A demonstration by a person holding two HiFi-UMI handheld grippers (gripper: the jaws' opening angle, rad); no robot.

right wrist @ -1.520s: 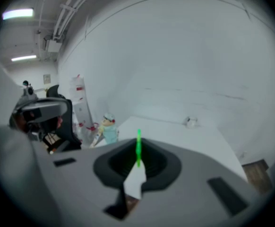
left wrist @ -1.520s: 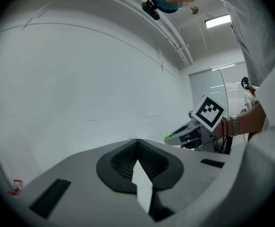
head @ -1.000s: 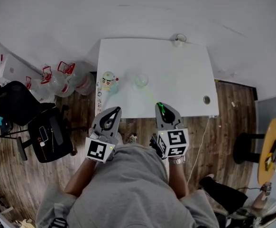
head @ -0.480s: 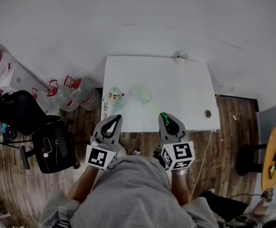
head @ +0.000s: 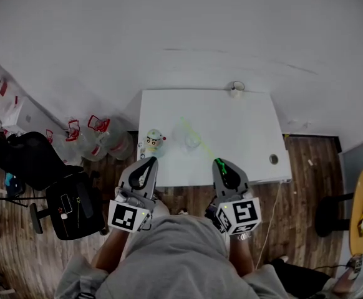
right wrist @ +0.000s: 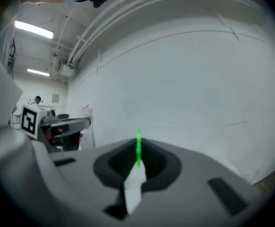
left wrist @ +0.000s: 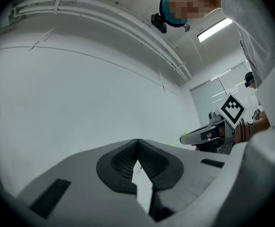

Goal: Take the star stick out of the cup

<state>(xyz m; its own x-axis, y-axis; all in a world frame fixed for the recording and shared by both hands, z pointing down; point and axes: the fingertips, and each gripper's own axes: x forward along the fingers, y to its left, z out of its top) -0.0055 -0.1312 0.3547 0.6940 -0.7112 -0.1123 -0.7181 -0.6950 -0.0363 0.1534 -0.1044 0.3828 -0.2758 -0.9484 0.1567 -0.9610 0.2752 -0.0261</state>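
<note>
The white table (head: 244, 120) lies ahead of both claws. The left gripper (head: 151, 161) hangs at its near edge, jaws pressed together on nothing. The right gripper (head: 219, 163) pinches the thin green star stick (right wrist: 138, 144). From the tips the stick runs forward across the clear cup (head: 193, 143) just ahead. I cannot tell whether it is free of the cup.

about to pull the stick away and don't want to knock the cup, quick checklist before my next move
1. Right gripper shut on the star stick: ok.
2. Stick clear of the cup: cannot tell; in the head view it crosses the cup.
3. Cup on the table, back from the front edge: ok.
4. Left gripper steadying the cup: not ok; shut, empty, short of the cup.
5. Toy figure apart from the cup: ok.
</note>
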